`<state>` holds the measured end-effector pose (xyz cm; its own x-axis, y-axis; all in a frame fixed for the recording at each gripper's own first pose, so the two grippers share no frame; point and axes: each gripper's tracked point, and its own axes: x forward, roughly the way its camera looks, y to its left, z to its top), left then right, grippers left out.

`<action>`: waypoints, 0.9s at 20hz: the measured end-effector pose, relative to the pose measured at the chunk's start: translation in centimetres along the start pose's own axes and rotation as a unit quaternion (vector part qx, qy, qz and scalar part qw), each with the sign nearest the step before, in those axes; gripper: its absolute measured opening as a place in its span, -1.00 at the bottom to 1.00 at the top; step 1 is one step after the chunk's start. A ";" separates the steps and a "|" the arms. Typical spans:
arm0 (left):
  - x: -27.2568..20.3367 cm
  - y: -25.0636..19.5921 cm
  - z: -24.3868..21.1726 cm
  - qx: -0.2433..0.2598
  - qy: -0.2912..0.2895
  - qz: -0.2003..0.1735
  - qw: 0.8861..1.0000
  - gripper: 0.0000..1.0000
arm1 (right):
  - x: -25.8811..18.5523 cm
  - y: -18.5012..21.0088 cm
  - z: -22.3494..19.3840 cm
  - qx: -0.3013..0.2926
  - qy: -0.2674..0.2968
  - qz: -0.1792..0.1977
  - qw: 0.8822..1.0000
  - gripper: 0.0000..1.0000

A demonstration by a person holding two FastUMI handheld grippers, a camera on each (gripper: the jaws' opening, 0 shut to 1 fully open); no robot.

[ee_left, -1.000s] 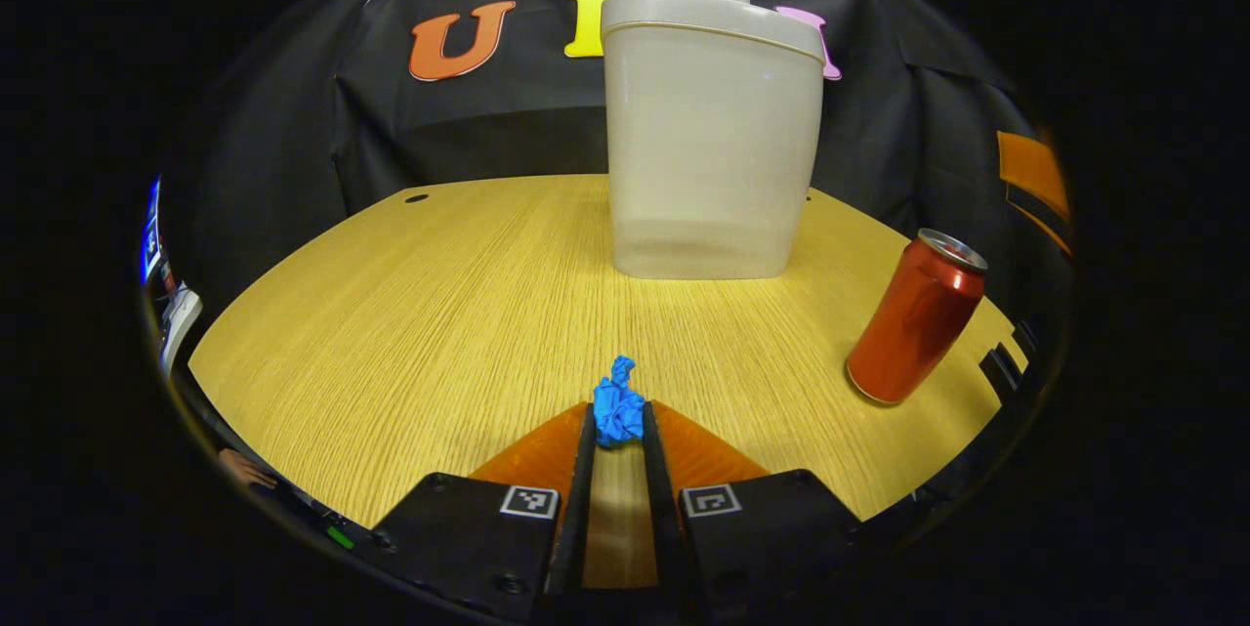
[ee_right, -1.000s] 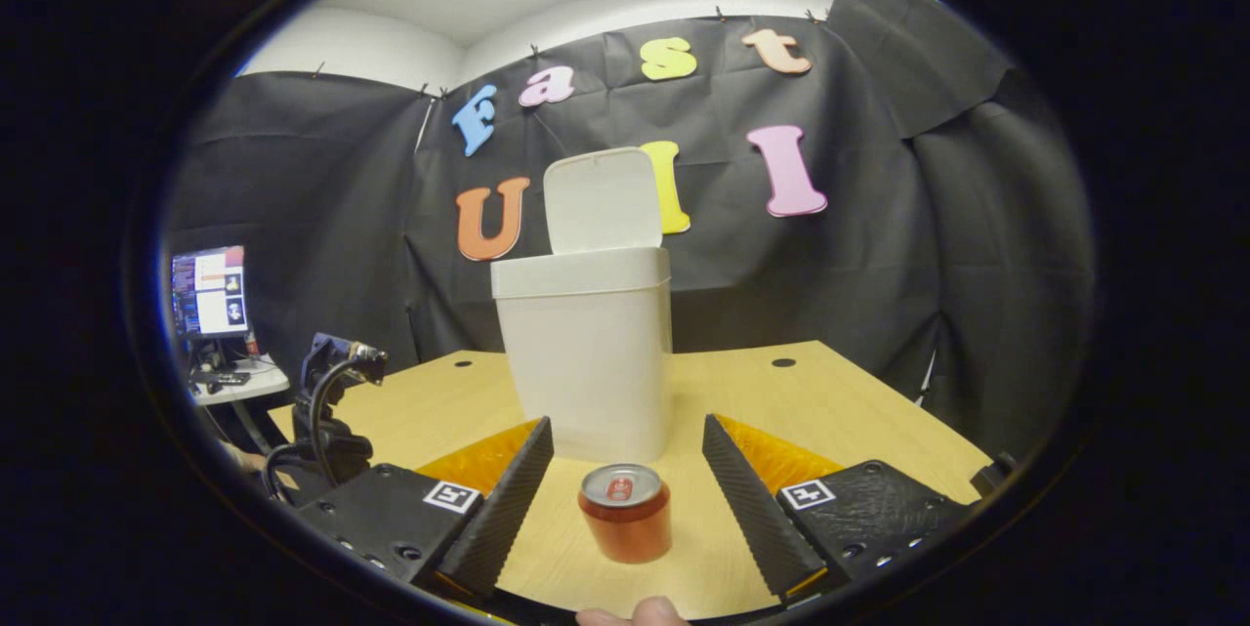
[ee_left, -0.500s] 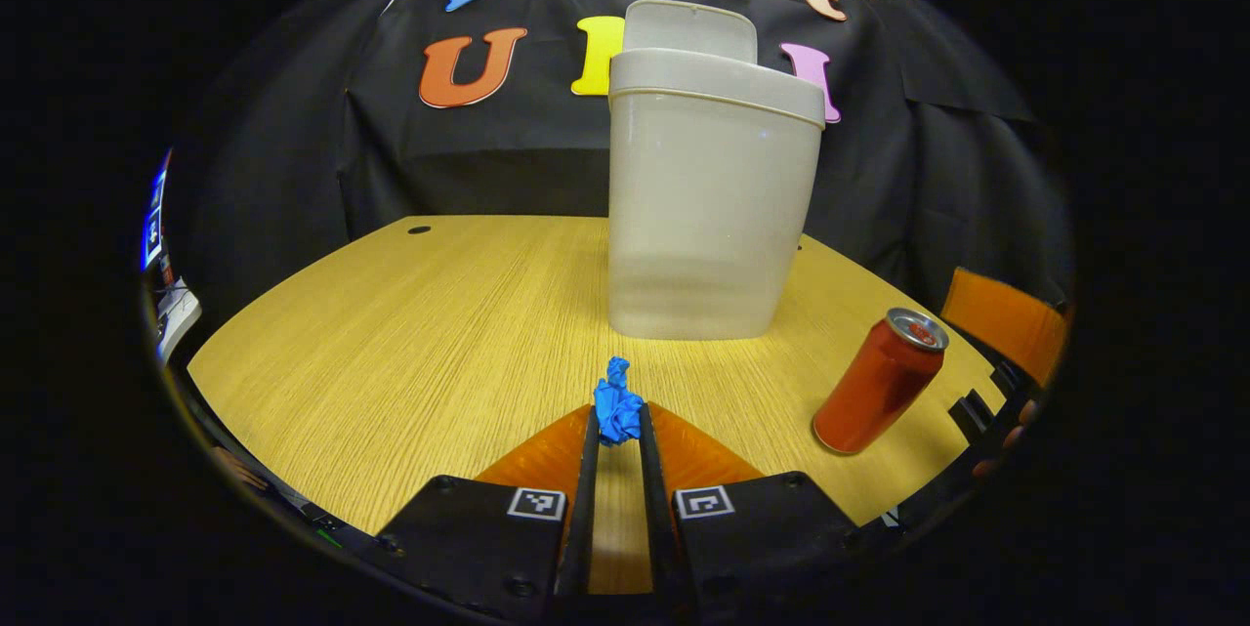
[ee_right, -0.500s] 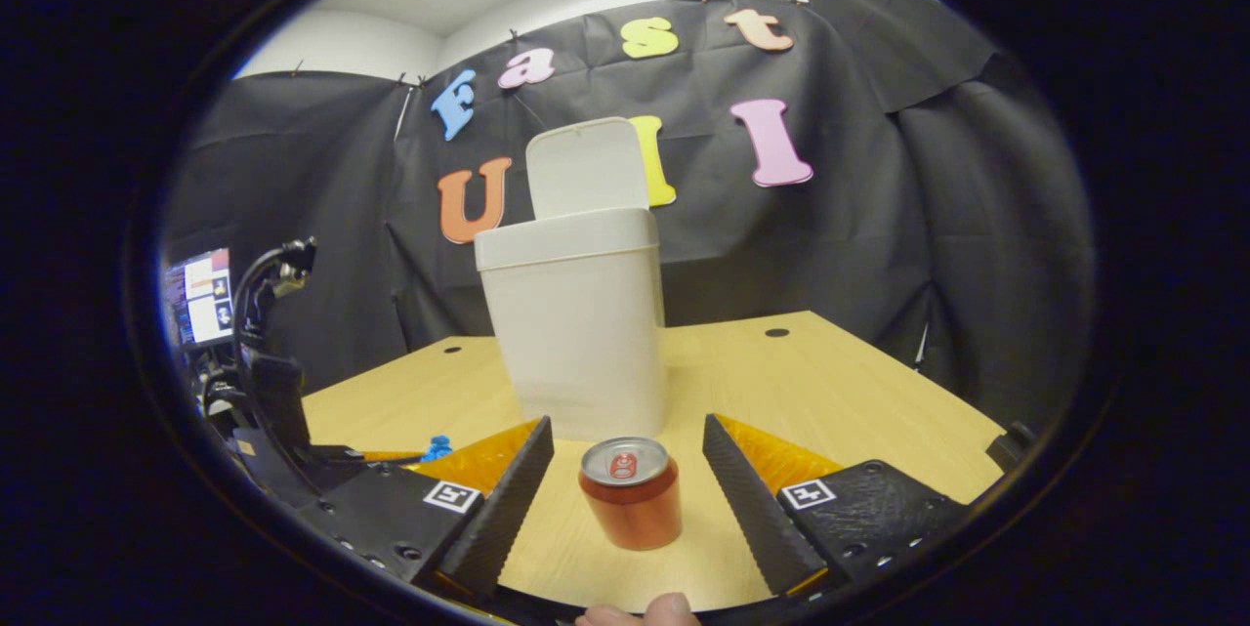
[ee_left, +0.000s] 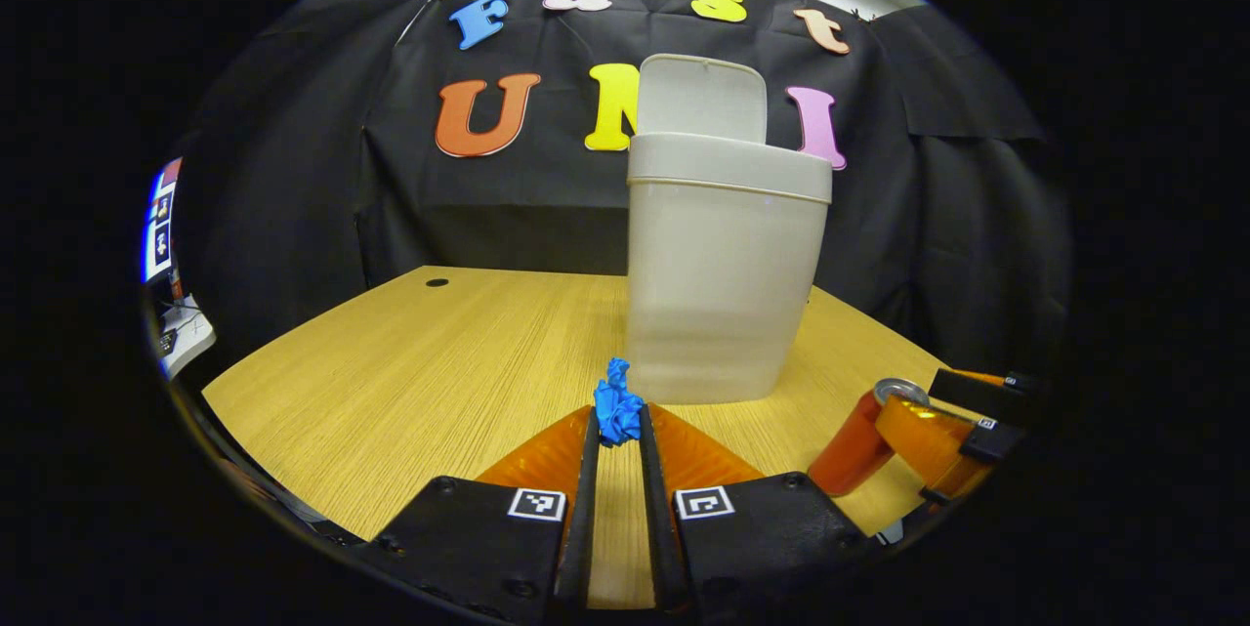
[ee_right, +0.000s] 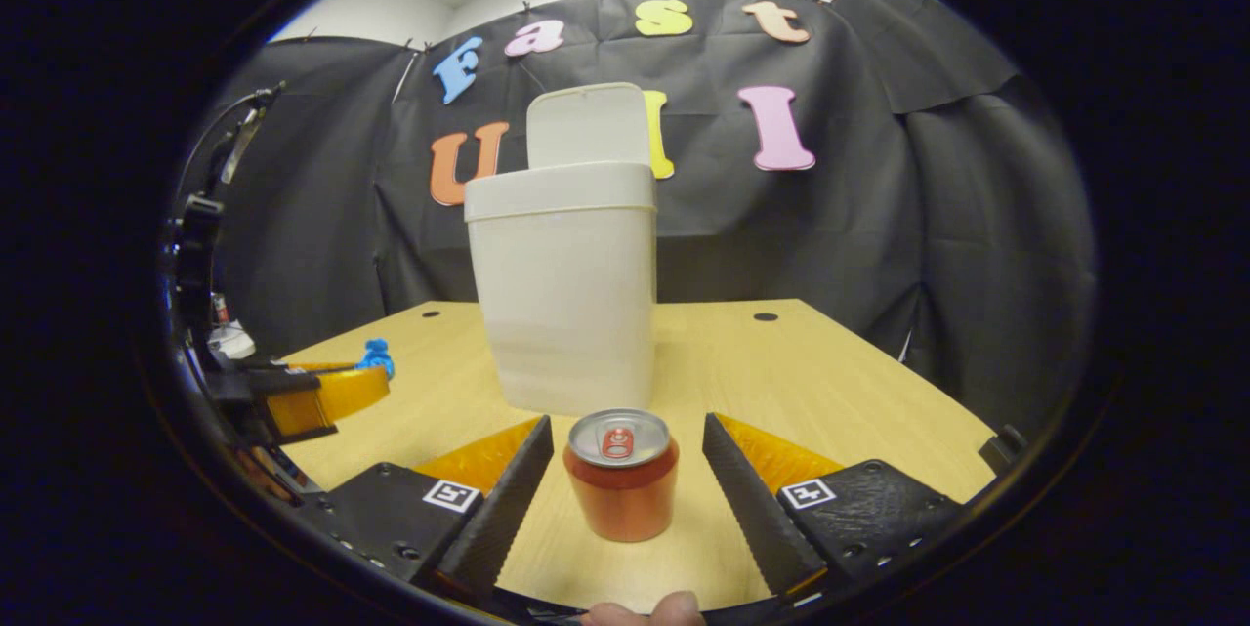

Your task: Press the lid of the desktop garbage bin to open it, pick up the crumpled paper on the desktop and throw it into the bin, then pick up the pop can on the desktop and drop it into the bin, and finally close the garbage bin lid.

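My left gripper (ee_left: 617, 423) pinched the crumpled blue paper (ee_left: 616, 401) before the smooth white bin (ee_left: 723, 274), lid (ee_left: 701, 99) upright. My right gripper (ee_right: 625, 455) stood wide around the red can (ee_right: 622, 475), seemingly untouched, wood-grain table (ee_left: 410, 372) bare alongside.

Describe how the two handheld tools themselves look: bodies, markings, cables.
Each tool has two black block-shaped carriers, each bearing a small square black-and-white tag. On the left tool translucent orange wedges back two thin, flat fingers. On the right tool the same orange wedges back ridged, sawtooth fingers. Seen from the right gripper view, the left tool carries a dark upright frame with a cable.
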<state>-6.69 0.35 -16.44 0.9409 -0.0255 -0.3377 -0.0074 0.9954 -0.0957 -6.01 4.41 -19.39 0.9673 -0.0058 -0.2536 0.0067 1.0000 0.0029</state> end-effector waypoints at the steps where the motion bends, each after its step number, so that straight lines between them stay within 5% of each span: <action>1: 0.0 0.2 0.4 -0.003 -0.006 0.000 1.000 -0.46 | 0.2 -0.1 -0.3 -0.001 0.004 -0.005 1.000 0.92; 18: -0.5 0.9 10.0 -0.007 -0.111 0.002 0.994 -0.47 | 3.1 -1.0 -6.3 -0.002 0.080 -0.018 0.997 0.92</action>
<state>-3.75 2.16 -6.95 0.9924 0.0016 -0.1232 -0.0151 0.9940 -0.1084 -4.66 3.42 -26.31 0.9133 -0.0411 -0.4053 0.0396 0.9991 -0.0120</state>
